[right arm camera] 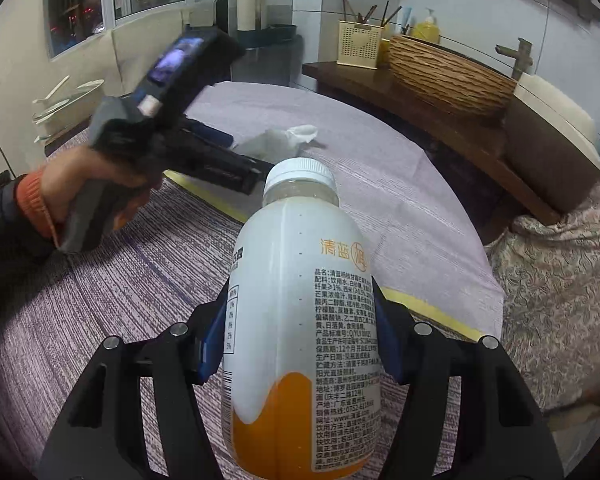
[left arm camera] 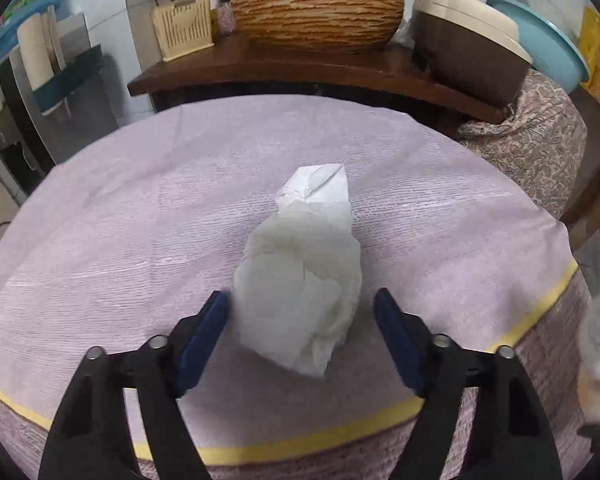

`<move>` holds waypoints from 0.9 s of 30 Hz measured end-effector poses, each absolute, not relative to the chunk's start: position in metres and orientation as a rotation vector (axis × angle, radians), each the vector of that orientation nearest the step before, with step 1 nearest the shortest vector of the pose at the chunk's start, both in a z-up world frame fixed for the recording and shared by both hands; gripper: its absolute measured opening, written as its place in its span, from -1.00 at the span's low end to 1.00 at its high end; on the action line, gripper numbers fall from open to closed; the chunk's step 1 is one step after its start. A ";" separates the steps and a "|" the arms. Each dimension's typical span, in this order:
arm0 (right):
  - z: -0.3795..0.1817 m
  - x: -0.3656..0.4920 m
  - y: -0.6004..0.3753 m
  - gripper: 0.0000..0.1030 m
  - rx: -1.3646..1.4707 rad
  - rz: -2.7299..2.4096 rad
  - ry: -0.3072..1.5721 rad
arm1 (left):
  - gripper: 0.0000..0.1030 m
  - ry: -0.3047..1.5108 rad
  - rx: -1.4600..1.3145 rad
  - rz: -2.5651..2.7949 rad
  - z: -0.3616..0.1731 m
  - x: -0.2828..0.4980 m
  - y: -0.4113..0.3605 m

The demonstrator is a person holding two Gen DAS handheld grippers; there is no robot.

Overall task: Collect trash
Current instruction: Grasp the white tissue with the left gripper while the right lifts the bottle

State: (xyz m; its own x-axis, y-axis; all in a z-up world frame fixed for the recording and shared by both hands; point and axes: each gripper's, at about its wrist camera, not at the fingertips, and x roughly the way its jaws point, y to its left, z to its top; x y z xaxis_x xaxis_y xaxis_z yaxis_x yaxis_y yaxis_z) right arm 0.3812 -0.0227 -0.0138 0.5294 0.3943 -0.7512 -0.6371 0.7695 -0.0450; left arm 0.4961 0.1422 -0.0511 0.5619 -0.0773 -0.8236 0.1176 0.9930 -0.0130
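The tissue point(left arm camera: 300, 276) is soft, crumpled white paper, matt. Under it the table point(left arm camera: 120, 240) wears a lilac cloth with a fine ribbed weave. The bottle point(right arm camera: 304, 320) is smooth plastic, its label glossy, its cap point(right arm camera: 300, 176) ribbed. The tongs point(left arm camera: 302, 316) are matt black plastic with blue pads point(left arm camera: 204, 344) and shiny metal pins. Behind, a dark polished wooden shelf point(left arm camera: 300, 68) carries a rough woven basket point(left arm camera: 318, 16).

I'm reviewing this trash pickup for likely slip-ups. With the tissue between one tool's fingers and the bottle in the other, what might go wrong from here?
1. The left tool straddles the crumpled tissue without pressing it; closing may pinch only a loose fold.
2. The lilac tablecloth lies right under the fingertips and might get caught.
3. The right tool holds the smooth bottle tilted; it could slide.
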 end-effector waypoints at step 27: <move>0.000 0.311 -0.064 0.20 -0.181 0.612 0.753 | -0.63 0.883 0.072 -0.151 -0.015 0.387 0.102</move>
State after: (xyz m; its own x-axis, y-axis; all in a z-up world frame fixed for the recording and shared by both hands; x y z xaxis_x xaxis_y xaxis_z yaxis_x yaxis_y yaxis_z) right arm 0.3109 -0.0635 0.0005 0.5663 0.4540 -0.6879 -0.5800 0.8125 0.0588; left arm 0.3871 0.1016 -0.0151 0.6249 -0.1021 -0.7740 0.1612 0.9869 0.0001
